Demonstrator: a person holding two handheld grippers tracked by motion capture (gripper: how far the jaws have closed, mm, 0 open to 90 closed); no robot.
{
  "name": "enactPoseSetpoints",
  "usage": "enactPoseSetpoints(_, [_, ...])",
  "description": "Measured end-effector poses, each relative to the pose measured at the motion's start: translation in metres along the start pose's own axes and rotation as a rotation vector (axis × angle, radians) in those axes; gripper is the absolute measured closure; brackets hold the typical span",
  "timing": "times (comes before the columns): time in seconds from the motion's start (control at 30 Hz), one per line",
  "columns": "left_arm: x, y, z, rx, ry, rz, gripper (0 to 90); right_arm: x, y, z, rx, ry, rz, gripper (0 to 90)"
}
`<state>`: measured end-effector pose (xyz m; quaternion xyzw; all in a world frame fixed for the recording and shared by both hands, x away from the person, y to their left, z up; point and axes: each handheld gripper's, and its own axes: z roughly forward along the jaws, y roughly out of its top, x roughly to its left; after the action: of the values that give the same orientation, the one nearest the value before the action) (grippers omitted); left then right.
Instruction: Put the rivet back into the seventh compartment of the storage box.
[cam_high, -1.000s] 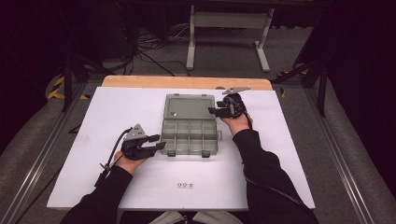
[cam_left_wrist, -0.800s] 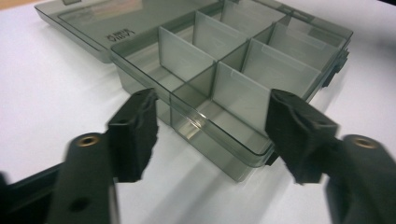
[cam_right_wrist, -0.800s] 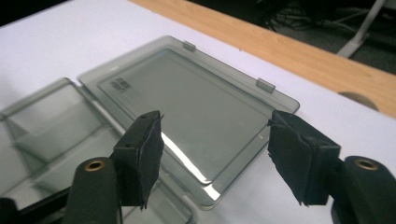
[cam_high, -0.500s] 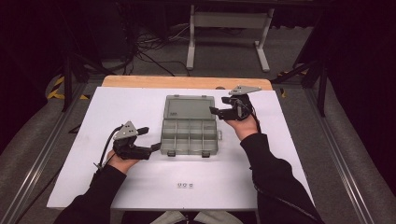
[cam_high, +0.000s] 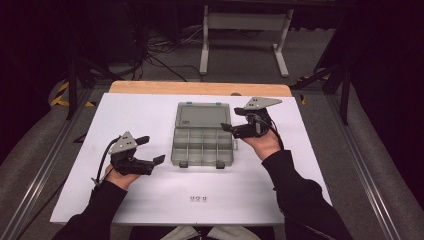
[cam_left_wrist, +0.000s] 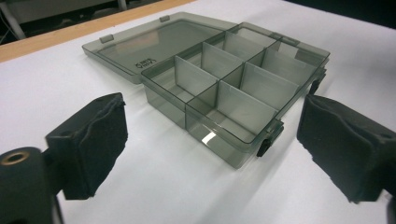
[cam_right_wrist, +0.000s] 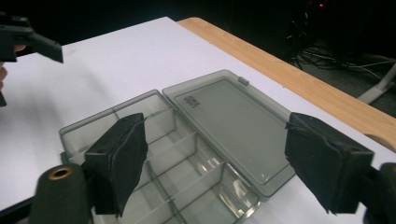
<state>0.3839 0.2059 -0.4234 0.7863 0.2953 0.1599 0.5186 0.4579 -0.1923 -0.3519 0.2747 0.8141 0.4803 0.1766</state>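
Observation:
A smoky grey plastic compartment box (cam_high: 202, 147) lies open at the table's middle, its lid (cam_high: 202, 116) flat behind it. The compartments (cam_left_wrist: 243, 93) look empty. My left gripper (cam_high: 152, 149) hovers just left of the box's front corner, apart from it. Its jaws have just been opening and now stand wide with nothing gripped (cam_left_wrist: 210, 154). My right gripper (cam_high: 232, 120) hangs at the box's right side by the lid hinge. Its jaws have also just been opening, and nothing is pinched between them (cam_right_wrist: 215, 168). The lid (cam_right_wrist: 233, 121) lies below it.
The box rests on a white board (cam_high: 150, 110) over a wooden table edge (cam_high: 200, 88). Three tiny parts (cam_high: 198, 199) sit near the board's front edge. Black latches (cam_left_wrist: 266, 142) stick out from the box front. Metal rails run along both sides.
Both grippers have drawn back from the box and opened wider. The left one slid left, away from the front corner. The right one lifted and shifted right.

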Motion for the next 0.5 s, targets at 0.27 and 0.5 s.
enactPoseSetpoints(0.27, [0.001, -0.005, -0.018, -0.065, -0.029, -0.009, 0.9, 0.017, 0.005, -0.006, -0.019, 0.042, -0.021, 10.8])
enactPoseSetpoints(0.5, [0.001, -0.01, -0.026, -0.092, -0.034, -0.04, 0.6, 0.033, 0.01, -0.007, 0.014, 0.094, -0.073, 9.9])
